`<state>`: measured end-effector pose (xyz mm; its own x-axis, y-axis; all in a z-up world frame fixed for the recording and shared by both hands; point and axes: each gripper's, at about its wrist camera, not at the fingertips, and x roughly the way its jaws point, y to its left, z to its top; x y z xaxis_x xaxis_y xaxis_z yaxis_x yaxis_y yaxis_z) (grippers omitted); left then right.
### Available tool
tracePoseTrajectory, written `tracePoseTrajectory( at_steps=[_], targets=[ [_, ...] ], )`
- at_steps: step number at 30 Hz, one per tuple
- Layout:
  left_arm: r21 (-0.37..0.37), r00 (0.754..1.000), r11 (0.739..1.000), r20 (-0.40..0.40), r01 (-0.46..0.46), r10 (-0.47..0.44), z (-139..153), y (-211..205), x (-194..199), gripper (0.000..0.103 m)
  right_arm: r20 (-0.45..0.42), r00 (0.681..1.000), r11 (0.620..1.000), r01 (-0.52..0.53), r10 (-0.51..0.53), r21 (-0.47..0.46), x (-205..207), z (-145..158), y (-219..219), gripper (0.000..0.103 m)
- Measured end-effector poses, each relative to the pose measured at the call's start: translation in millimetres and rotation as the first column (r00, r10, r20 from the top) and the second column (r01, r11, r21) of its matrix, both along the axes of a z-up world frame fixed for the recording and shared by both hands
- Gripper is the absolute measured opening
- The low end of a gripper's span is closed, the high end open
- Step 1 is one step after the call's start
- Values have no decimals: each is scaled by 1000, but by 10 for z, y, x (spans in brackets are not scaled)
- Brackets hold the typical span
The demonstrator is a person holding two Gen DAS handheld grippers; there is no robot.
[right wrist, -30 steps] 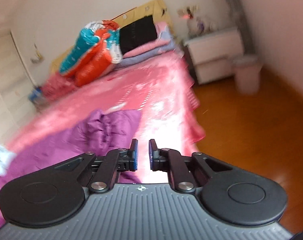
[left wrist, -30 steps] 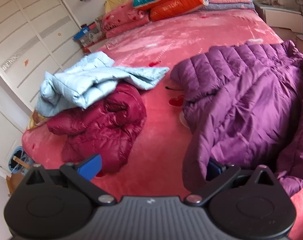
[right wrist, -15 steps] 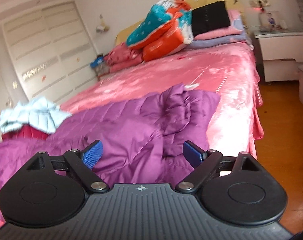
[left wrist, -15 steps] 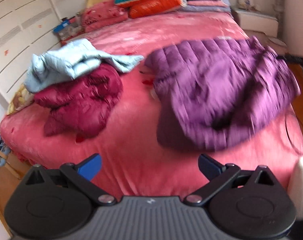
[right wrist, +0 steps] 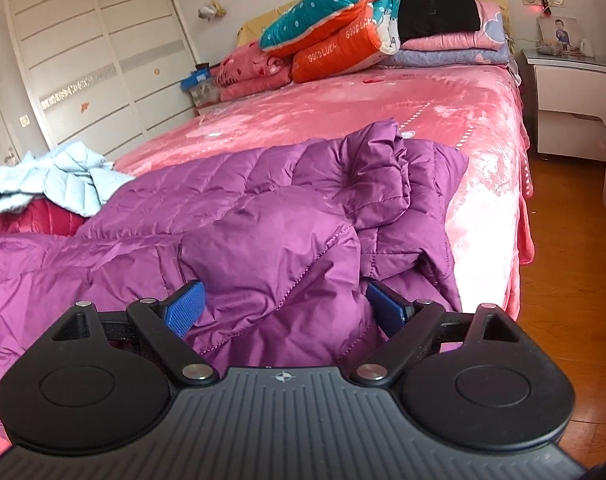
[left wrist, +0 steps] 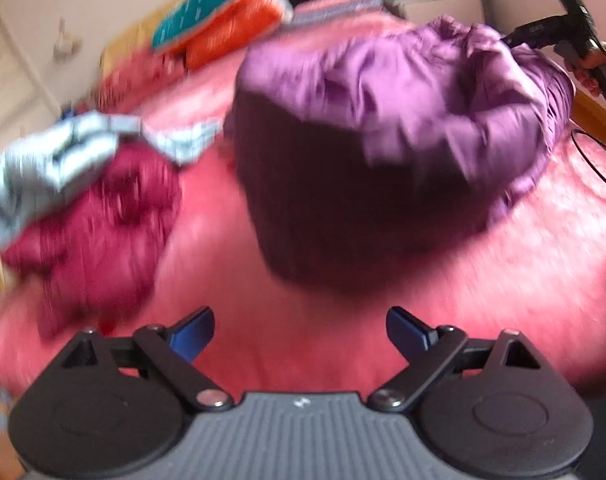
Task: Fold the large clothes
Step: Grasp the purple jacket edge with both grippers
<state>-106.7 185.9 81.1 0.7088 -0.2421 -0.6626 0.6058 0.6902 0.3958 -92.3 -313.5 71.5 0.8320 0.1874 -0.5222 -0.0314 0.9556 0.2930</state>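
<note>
Both sets of jaws are spread wide and gripping nothing. Our left gripper [left wrist: 301, 330] hangs over bare pink bedspread [left wrist: 503, 280], short of the purple down jacket [left wrist: 383, 128], which sits bunched in a mound toward the foot-side edge of the bed. Our right gripper [right wrist: 283, 306] is right up against that same jacket [right wrist: 263, 240], a puffy fold bulging between its blue pads [right wrist: 183, 306], though they haven't closed on it.

Our guess is we're between folds, about to take new hold. Next move probably calls for the right side to pinch that near fold or hem while the left reaches in for the opposite edge, so the bulk can be flattened instead of just rolled.

View differences: the left camera is badly motion-blurred but shows the whole jacket, plus the dark red jacket [left wrist: 99, 232] with a light blue one [left wrist: 63, 156] lying on it, well apart to the side. The right camera is sharp and shows the quilting, the stacked bedding [right wrist: 343, 36] at the headboard and the nightstand [right wrist: 571, 84], which the blur mostly hides in the other.
</note>
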Motion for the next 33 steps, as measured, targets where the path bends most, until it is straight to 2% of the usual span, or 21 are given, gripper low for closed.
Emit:
tracePoseTrajectory(
  at_steps=[2, 4, 10, 16, 18, 20, 21, 23, 24, 25, 27, 28, 29, 33],
  targets=[
    [1, 997, 998, 49, 56, -56, 26, -50, 31, 92, -3, 1000, 1000, -2, 2, -11, 12, -4, 15, 103],
    [-3, 993, 995, 63, 102, -101, 64, -111, 88, 92, -9, 1000, 1000, -3, 3, -13, 29, -9, 18, 103],
    [8, 973, 974, 53, 226, -226, 115, -299, 261, 92, -39, 999, 999, -30, 31, 41, 74, -40, -23, 103],
    [-19, 961, 960, 17, 278, -277, 118, -476, 397, 90, -71, 997, 991, -30, 40, 131, 64, -100, -119, 103],
    [-53, 961, 960, -3, 276, -277, 134, -488, 407, 83, -78, 996, 989, -36, 48, 144, 51, -121, -137, 103],
    [-104, 964, 960, -33, 259, -263, 147, -488, 472, 70, -75, 995, 985, -46, 59, 166, 22, -125, -146, 103],
    [-136, 967, 961, -43, 242, -250, 159, -480, 491, 67, -70, 996, 983, -48, 61, 177, 5, -124, -146, 103],
    [-210, 974, 957, -64, 201, -219, 176, -455, 530, 52, -59, 997, 985, -42, 52, 167, -27, -114, -126, 103],
    [-240, 977, 954, -69, 181, -203, 184, -434, 532, 49, -60, 997, 988, -36, 46, 150, -38, -107, -99, 103],
    [-259, 980, 952, -69, 165, -189, 179, -422, 528, 42, -59, 997, 991, -32, 40, 129, -52, -102, -62, 99],
    [-305, 986, 944, -71, 124, -153, 186, -415, 536, 34, -50, 998, 998, -26, 29, 55, -90, -60, 38, 72],
    [-328, 988, 939, -74, 104, -135, 190, -409, 546, 29, -41, 999, 1000, -20, 21, 21, -120, -28, 80, 65],
    [-355, 990, 931, -77, 81, -116, 204, -407, 555, 26, -34, 999, 1000, -10, 10, 5, -146, 1, 103, 54],
    [-413, 994, 910, -86, 22, -63, 273, -435, 608, 20, 17, 998, 997, 59, -59, -40, -303, 156, 121, 33]
  ],
)
